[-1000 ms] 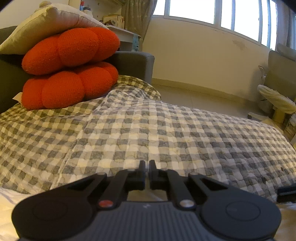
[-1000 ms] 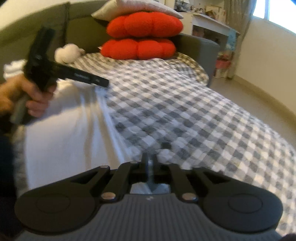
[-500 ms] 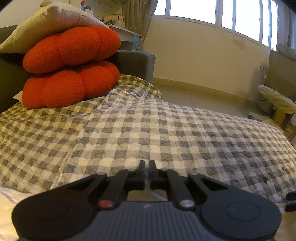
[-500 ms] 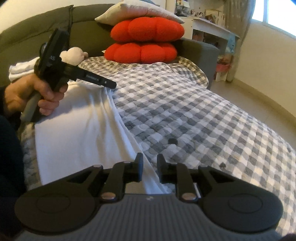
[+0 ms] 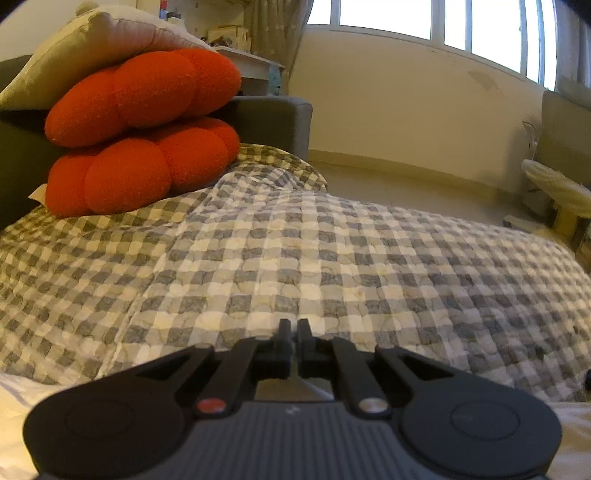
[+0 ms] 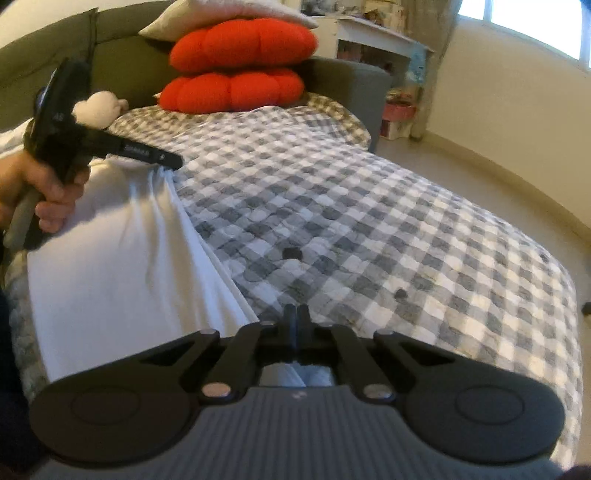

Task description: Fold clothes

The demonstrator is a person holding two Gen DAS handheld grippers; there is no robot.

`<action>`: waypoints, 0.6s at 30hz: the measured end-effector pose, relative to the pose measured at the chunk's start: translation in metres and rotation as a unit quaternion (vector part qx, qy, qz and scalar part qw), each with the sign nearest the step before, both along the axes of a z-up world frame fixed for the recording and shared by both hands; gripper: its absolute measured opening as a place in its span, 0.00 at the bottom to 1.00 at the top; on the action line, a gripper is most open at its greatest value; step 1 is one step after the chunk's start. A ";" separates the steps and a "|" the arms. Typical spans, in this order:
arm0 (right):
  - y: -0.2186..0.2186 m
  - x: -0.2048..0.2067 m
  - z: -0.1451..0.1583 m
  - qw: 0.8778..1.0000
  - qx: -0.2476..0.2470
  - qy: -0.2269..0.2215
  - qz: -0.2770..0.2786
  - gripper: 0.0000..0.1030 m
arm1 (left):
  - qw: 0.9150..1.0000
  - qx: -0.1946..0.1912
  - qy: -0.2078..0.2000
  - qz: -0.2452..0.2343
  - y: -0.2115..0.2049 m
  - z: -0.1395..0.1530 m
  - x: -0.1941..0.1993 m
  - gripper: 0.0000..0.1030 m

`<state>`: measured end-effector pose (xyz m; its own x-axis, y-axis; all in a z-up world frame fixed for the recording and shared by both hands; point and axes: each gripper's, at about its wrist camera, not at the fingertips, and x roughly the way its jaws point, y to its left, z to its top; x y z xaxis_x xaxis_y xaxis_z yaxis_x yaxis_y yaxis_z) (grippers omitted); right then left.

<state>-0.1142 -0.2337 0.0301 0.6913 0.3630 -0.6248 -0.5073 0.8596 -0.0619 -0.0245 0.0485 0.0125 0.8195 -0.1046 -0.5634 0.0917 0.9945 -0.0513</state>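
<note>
A white garment (image 6: 118, 266) lies on the checked quilt (image 6: 369, 221), its right edge folded in a long ridge. My left gripper (image 6: 173, 160) shows in the right wrist view, shut on the far end of that edge. In its own view the left gripper (image 5: 294, 328) has its jaws nearly together, with white cloth (image 5: 11, 398) below. My right gripper (image 6: 295, 314) is shut on the near end of the garment's edge; white cloth shows under the jaws.
Two red cushions (image 6: 240, 66) and a beige pillow (image 6: 229, 11) are stacked at the sofa's far arm. A cream plush toy (image 6: 99, 109) lies near the backrest. A small dark object (image 6: 291, 253) sits on the quilt. Floor and wall are to the right.
My right gripper opened half a second ago and has shut again on the garment's near edge. The left gripper holds the far edge and has barely moved.
</note>
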 end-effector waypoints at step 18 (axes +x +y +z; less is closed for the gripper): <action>-0.161 -0.138 -0.002 0.951 0.096 0.040 -0.291 0.43 | 1.000 0.020 0.016 -0.007 0.018 0.023 -0.067 0.38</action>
